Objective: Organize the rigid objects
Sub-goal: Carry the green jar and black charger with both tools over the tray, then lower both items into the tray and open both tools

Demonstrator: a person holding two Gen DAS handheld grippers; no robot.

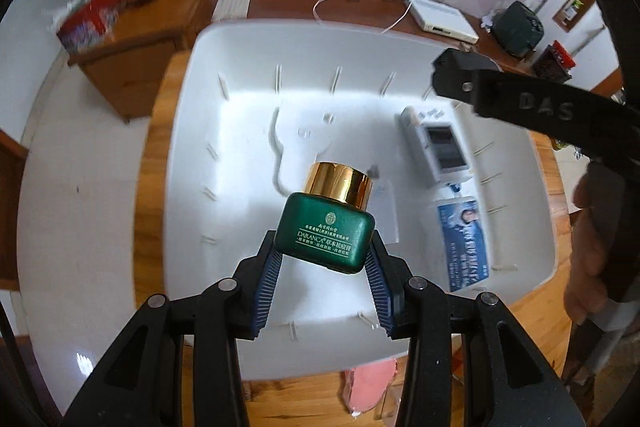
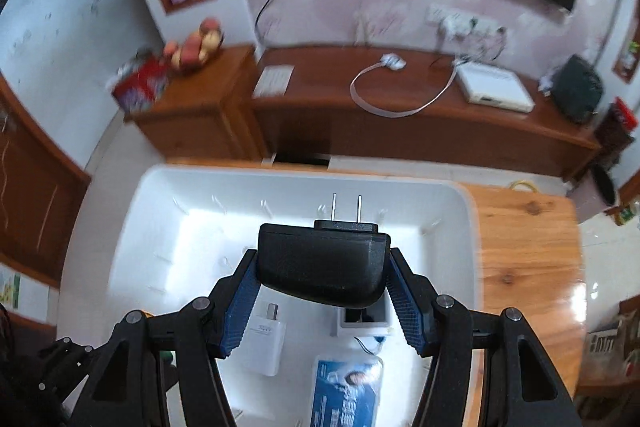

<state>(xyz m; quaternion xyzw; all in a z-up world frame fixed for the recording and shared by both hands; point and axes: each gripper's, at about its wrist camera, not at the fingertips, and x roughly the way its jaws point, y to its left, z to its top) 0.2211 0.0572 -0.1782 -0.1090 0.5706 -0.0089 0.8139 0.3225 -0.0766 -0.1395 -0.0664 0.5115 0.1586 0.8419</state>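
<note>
My left gripper (image 1: 325, 253) is shut on a green jar with a gold cap (image 1: 330, 223) and holds it above the white bin (image 1: 224, 75). My right gripper (image 2: 322, 277) is shut on a black power adapter (image 2: 324, 263) with two prongs pointing forward, held over the same bin (image 2: 460, 227). The right gripper's arm (image 1: 532, 103) crosses the upper right of the left wrist view. In the bin lie a white charger (image 2: 266, 341), a white device with a dark window (image 1: 438, 147) and a blue card (image 1: 466, 243).
The bin sits on a wooden table (image 2: 528, 267). A pink item (image 1: 368, 387) lies on the table in front of the bin. Behind stand a wooden TV bench (image 2: 400, 115) with a white box (image 2: 496, 87), cables, and a cabinet with fruit (image 2: 196, 47).
</note>
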